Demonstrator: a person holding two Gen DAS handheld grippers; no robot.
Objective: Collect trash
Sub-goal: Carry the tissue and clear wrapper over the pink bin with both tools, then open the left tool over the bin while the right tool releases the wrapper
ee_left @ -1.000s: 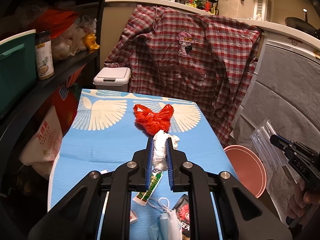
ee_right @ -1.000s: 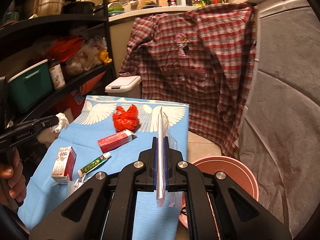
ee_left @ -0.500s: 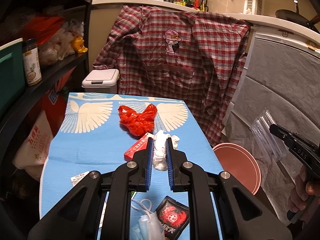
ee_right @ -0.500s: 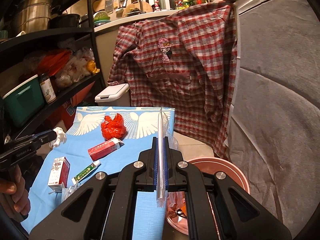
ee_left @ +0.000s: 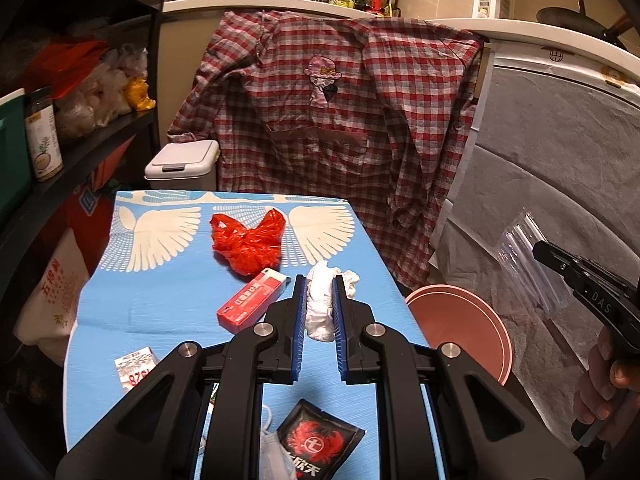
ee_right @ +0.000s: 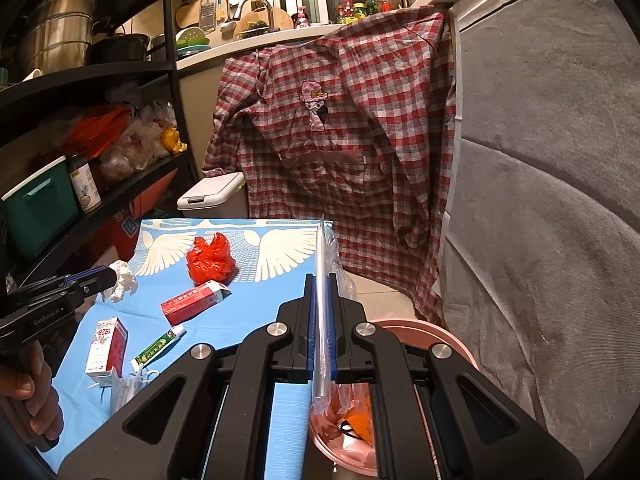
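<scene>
Behind black jaws, face mask [ee_left: 276, 454] half hidden, bin [ee_right: 448, 344] contents unclear

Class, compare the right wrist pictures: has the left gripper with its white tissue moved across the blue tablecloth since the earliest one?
Yes. The left gripper, shut on the white tissue, has moved rightward toward the red plastic bag lying on the tablecloth.

Bag [ee_left: 248, 242] on table [ee_left: 160, 292], carton [ee_left: 252, 304] before it; basin [ee_left: 460, 328] right of table.
</scene>
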